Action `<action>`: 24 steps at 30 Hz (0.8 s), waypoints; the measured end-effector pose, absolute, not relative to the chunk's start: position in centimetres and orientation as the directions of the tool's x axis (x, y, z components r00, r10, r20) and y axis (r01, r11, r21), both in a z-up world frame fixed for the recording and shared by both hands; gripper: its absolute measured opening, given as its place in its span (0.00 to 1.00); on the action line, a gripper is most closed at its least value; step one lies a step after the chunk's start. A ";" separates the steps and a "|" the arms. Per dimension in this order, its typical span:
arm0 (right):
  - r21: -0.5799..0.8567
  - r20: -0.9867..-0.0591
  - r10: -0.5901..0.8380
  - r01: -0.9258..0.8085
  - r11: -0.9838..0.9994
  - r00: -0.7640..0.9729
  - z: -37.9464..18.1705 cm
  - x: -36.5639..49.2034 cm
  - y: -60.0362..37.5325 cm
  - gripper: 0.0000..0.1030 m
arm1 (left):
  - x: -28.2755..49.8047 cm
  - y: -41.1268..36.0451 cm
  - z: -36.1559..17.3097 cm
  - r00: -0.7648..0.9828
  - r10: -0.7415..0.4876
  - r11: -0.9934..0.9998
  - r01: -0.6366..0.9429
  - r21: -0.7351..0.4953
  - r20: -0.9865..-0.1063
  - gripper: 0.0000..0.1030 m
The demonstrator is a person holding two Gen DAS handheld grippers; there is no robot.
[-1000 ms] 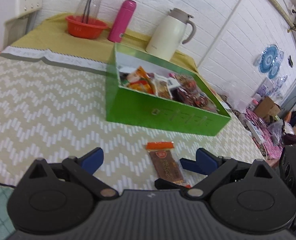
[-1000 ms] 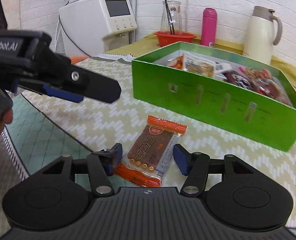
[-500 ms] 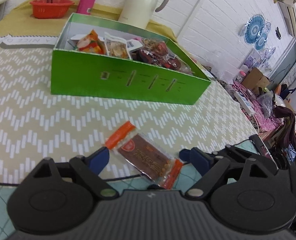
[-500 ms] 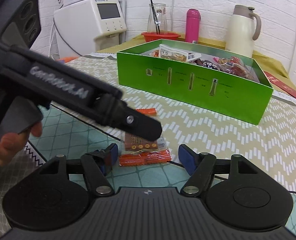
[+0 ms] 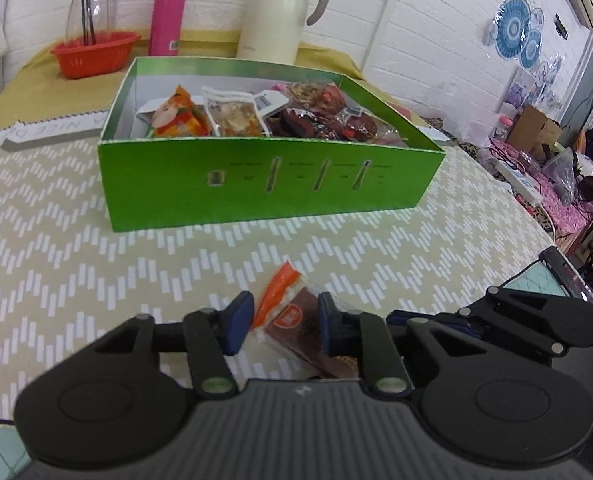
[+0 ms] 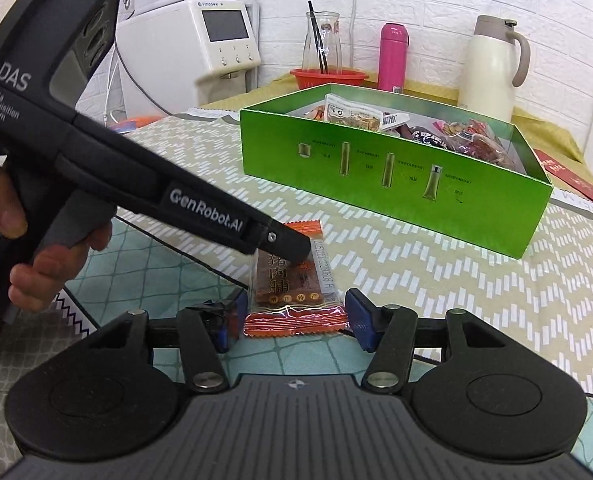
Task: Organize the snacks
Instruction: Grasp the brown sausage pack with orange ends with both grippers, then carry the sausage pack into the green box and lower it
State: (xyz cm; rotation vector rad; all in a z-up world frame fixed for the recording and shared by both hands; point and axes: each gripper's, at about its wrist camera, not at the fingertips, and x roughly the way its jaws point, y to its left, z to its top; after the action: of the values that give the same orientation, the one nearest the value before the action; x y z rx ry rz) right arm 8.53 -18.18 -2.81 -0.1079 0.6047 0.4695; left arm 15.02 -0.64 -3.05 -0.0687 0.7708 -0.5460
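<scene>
Left gripper (image 5: pixel 282 322) jaws closing on the jerky packet (image 6: pixel 292 280), pads pinching its far end, near the tabletop's (image 5: pixel 76 272) front edge. Right gripper (image 6: pixel 294 326) wide open, closing slightly, packet's near end between its pads untouched; green snack box (image 5: pixel 264 188) sits further back

The left gripper (image 5: pixel 282 322), wide open a second ago, is closing its jaws around the orange-ended snack packet (image 5: pixel 292 318), now tilted between them; the right gripper (image 6: pixel 292 326) narrows slightly beside the packet's end
</scene>
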 end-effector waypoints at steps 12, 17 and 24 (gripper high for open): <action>0.044 -0.548 0.400 -0.452 0.891 0.734 -2.0 8.1 -19.0 0.89 | 14.9 0.3 -2.2 0.598 -0.503 0.860 0.418 -0.292 -0.624 0.04; 0.018 -0.516 0.398 -0.455 0.890 0.759 -1.1 7.6 -18.8 0.89 | 14.4 0.6 -0.5 0.624 -0.515 0.855 0.423 -0.301 -0.588 0.04; -0.040 -0.412 0.400 -0.454 0.890 0.819 2.6 8.7 -19.4 0.89 | 15.3 0.2 4.5 0.689 -0.527 0.849 0.458 -0.264 -0.498 0.04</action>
State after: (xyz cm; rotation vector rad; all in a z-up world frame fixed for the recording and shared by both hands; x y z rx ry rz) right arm 8.66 -19.39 2.56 -0.1383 0.4071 0.4564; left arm 15.32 0.24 4.49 -0.1218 0.5940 -0.5522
